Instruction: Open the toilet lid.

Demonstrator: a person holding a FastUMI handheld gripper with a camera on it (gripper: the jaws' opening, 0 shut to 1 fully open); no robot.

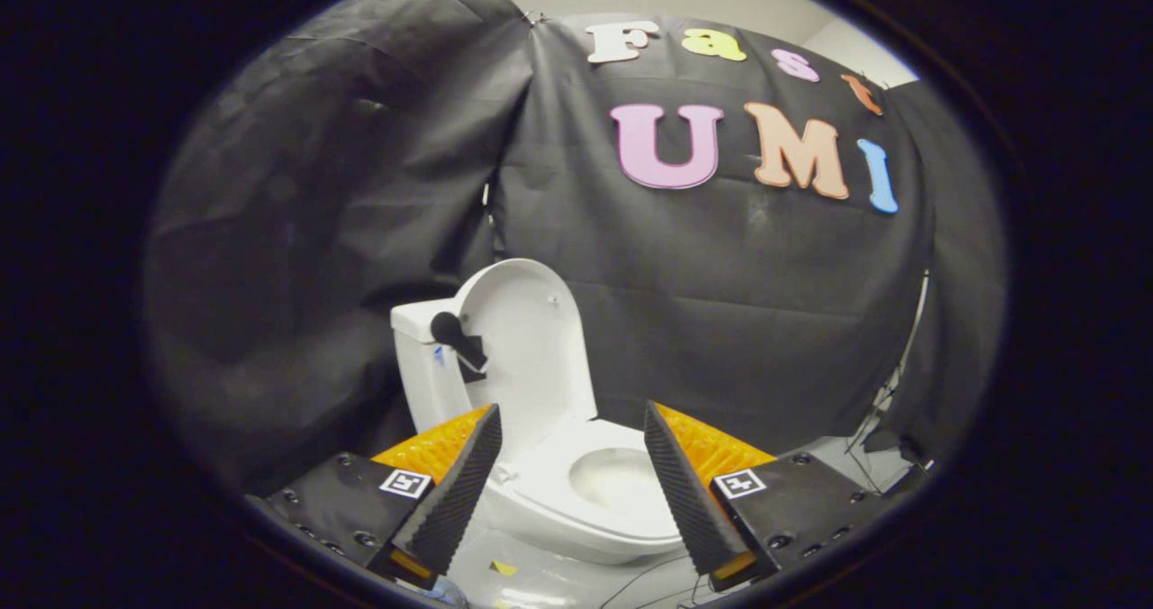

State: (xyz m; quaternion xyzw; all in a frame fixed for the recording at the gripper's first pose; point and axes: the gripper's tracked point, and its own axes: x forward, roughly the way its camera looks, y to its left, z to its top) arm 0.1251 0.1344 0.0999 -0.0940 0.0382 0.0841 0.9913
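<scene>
A white toilet (576, 492) stands on the floor beyond my fingers, in front of the black cloth wall. Its lid (531, 348) is raised upright and leans back against the white tank (428, 357). The seat (549, 478) lies flat and the bowl (617, 478) shows between my fingers. A black handle (455, 337) sticks out from the lid's left edge. My gripper (572, 424) is open, its fingers wide apart with nothing between them, a short way back from the toilet.
Black cloth hangs behind and to both sides of the toilet. The pale floor (576, 582) carries a small yellow scrap (503, 568) and thin cables (662, 582) near my fingers. A stand's legs (878, 411) show at the right.
</scene>
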